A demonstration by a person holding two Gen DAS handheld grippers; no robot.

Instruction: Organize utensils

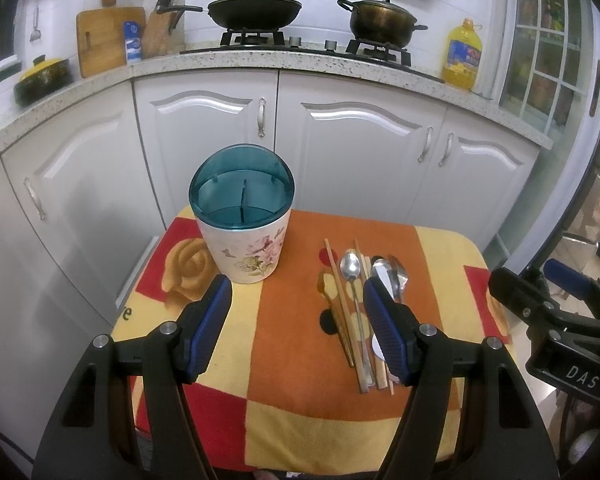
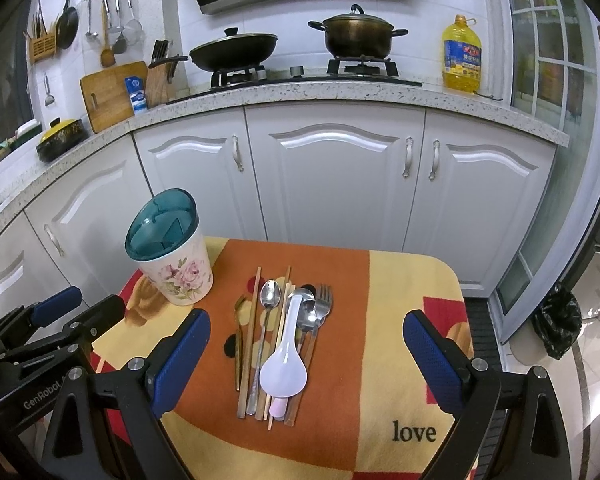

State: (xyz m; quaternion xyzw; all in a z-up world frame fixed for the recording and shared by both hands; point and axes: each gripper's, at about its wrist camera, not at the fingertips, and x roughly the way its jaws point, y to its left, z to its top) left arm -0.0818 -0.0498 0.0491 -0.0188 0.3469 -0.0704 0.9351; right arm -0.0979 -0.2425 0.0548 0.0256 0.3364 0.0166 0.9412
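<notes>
A floral utensil holder (image 1: pixel 246 240) with a teal divided top stands at the back left of the small table; it also shows in the right wrist view (image 2: pixel 176 264). A pile of utensils (image 2: pixel 280 332) lies mid-table: wooden chopsticks (image 2: pixel 253 320), a steel spoon (image 2: pixel 269 300), a white ladle spoon (image 2: pixel 286 364), a fork (image 2: pixel 323 300). The pile also shows in the left wrist view (image 1: pixel 360 304). My left gripper (image 1: pixel 298 320) is open and empty above the table's near side. My right gripper (image 2: pixel 306 356) is open and empty, with the pile between its fingers' line of sight.
The table wears an orange, yellow and red cloth (image 2: pixel 400 292) marked "love". White cabinets (image 2: pixel 332 184) stand close behind. The counter holds a wok (image 2: pixel 236 52), a pot (image 2: pixel 358 36), an oil bottle (image 2: pixel 462 56) and a cutting board (image 2: pixel 110 94).
</notes>
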